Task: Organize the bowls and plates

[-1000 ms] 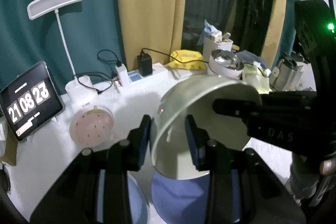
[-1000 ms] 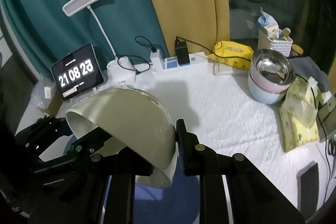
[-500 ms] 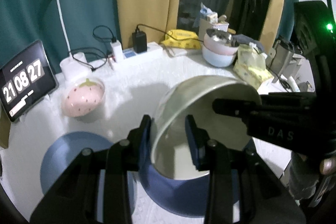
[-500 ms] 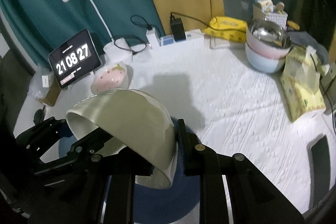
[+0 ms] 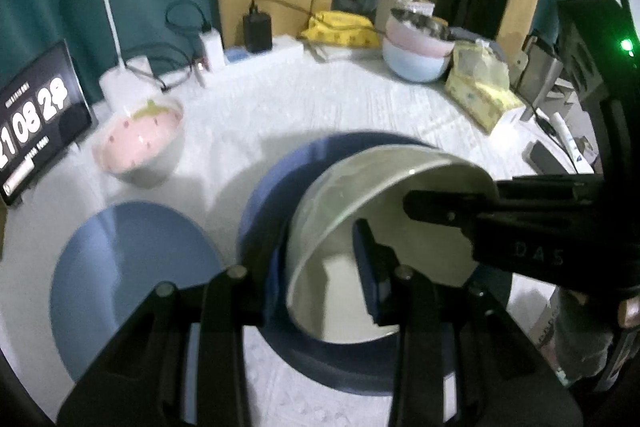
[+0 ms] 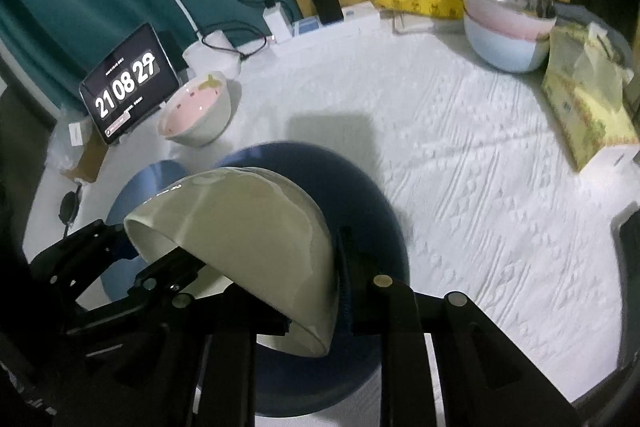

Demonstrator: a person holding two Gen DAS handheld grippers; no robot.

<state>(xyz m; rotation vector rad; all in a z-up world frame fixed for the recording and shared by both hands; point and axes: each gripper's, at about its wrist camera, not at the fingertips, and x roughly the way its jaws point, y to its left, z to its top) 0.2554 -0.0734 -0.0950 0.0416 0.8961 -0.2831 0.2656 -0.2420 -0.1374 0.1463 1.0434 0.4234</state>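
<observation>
Both my grippers pinch the white bowl (image 5: 384,223) by opposite rim walls — left gripper (image 5: 320,267), right gripper (image 6: 316,283), whose jaws have just eased wider — tipped on edge directly above the dark blue plate (image 6: 360,195).

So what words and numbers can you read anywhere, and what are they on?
"21 08 29": black tablet clock in the right wrist view; blurred in the left wrist view.
"DAS": black right gripper's body.
Small lines on the tablet and print on the yellow tissue pack: too small to read.
</observation>
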